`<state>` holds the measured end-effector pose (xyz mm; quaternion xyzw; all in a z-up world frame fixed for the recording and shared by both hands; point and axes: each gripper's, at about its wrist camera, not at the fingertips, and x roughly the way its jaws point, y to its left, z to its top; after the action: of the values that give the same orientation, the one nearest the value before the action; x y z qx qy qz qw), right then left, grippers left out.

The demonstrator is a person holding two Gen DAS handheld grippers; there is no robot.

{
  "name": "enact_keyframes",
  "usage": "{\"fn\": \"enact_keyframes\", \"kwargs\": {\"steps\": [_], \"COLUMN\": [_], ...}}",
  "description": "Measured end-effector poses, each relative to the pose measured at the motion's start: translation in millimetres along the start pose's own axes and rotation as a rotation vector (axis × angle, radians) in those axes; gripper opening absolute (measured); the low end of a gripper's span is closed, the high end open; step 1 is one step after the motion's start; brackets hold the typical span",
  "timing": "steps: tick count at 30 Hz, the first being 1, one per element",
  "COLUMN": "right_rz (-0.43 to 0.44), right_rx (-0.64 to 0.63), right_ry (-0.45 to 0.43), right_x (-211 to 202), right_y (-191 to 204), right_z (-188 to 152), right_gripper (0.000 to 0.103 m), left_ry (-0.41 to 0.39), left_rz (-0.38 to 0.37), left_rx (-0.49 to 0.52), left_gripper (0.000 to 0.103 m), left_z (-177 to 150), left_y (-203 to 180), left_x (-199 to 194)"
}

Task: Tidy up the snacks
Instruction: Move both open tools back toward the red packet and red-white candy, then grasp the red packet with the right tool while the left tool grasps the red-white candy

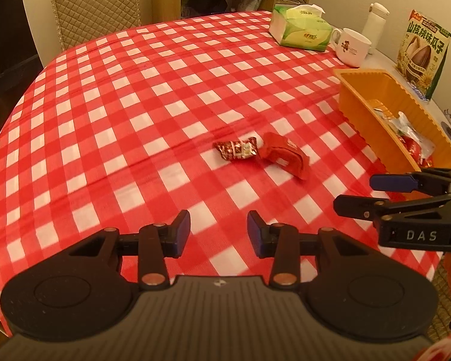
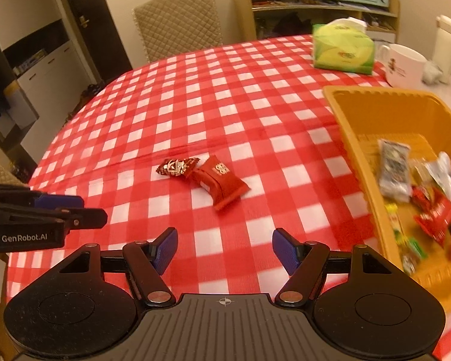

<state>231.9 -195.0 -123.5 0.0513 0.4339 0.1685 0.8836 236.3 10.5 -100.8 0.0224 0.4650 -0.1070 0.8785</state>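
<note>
Two wrapped snacks lie touching on the red checked tablecloth: a dark red patterned candy (image 1: 236, 149) (image 2: 177, 167) and a plain red packet (image 1: 285, 155) (image 2: 222, 182) to its right. An orange bin (image 1: 360, 102) (image 2: 357, 129) on the right holds several wrapped snacks (image 2: 430, 210). My left gripper (image 1: 218, 230) hovers open and empty, short of the two snacks; in the right wrist view it shows at the left edge (image 2: 84, 209). My right gripper (image 2: 224, 248) is open and empty, near the bin's left wall, and reaches in from the right in the left wrist view (image 1: 353, 192).
At the back right stand a green tissue box (image 1: 300, 28) (image 2: 342, 49), a white mug (image 1: 353, 46) (image 2: 404, 64), a white bottle (image 1: 374, 19) and a sunflower seed bag (image 1: 424, 54). A quilted chair (image 1: 96, 3) (image 2: 177, 19) stands at the table's far side.
</note>
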Motion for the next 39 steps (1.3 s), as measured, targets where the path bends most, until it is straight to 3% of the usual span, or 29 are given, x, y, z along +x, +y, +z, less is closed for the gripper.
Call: {"fn": "enact_keyframes", "kwargs": {"steps": [17, 28, 39], "right_rz": [-0.003, 0.024, 0.027], "right_rx": [-0.167, -0.214, -0.214], "right_ry": [0.007, 0.016, 0.017], "right_x": [60.9, 81.1, 92.7], "right_y": [1.4, 3.5, 6.4], "right_z": [30.3, 39.0, 44.8], "right_gripper": [0.056, 0.048, 0.033], "left_ry": [0.029, 0.033, 0.033], "left_rz": [0.008, 0.005, -0.003], "left_rx": [0.006, 0.017, 0.051], "left_gripper": [0.038, 0.038, 0.04], "left_z": [22.4, 28.5, 32.3], "left_y": [13.3, 16.0, 12.3], "left_x": [44.8, 52.6, 60.3]}}
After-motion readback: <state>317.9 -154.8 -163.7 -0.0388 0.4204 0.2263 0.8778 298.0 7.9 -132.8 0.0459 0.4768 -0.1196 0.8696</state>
